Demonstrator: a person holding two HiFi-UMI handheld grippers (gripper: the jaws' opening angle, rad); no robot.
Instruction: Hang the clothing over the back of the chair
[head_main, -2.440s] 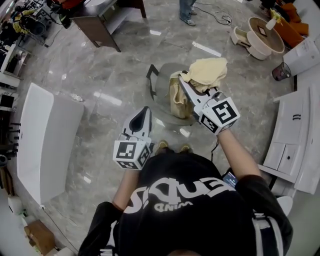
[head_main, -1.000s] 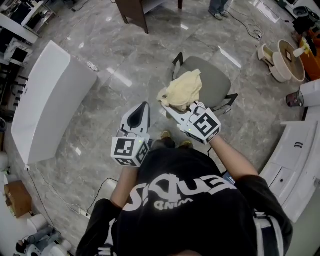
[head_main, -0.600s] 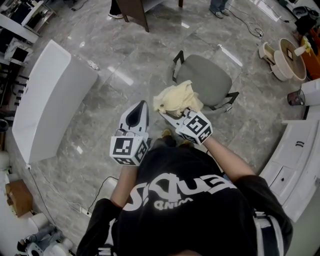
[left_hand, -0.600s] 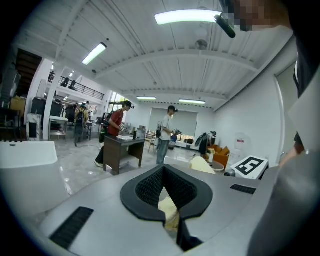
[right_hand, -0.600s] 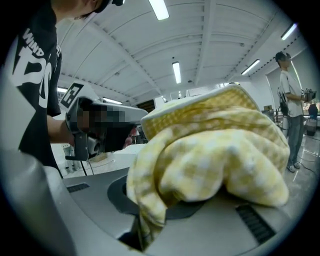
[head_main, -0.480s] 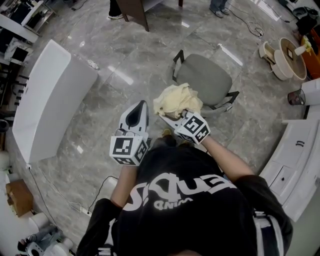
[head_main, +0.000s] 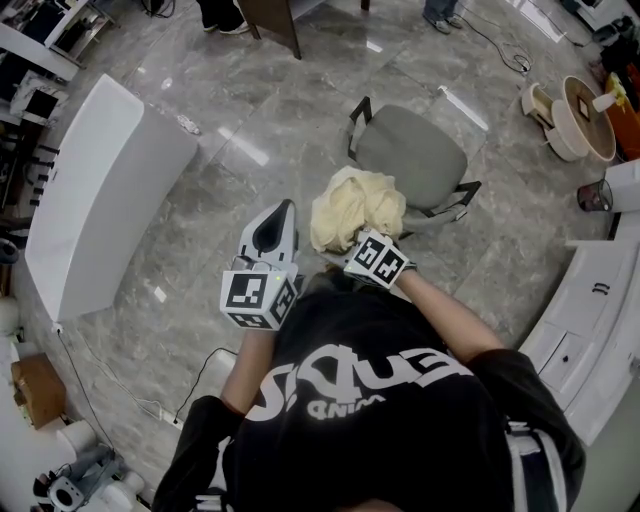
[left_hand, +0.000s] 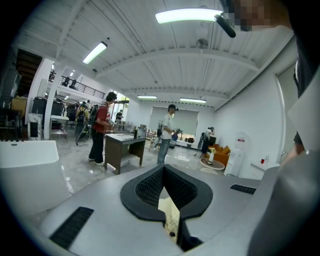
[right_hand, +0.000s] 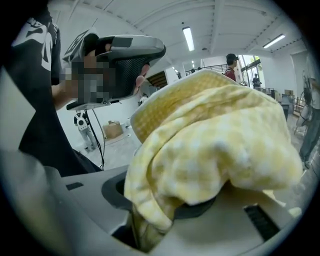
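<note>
The yellow checked clothing lies bunched over the near edge of the grey chair, hiding the chair's back. My right gripper is low against the cloth, its fingertips hidden under it. In the right gripper view the clothing covers most of the picture and hangs down into the gap of the right gripper, whose jaws are opening with cloth still between them. My left gripper hovers left of the cloth, apart from it, with its tips together. The left gripper shows a sliver of yellow cloth beyond its pads.
A long white table stands at the left and a dark brown desk at the top. White cabinets line the right side, with a round low table beyond. A cable lies on the marble floor. People stand near the desk.
My right gripper has come down and nearer to me with the yellow clothing, which now rests on the chair's near edge. Its marker cube tilted downward. The left gripper has stayed put.
</note>
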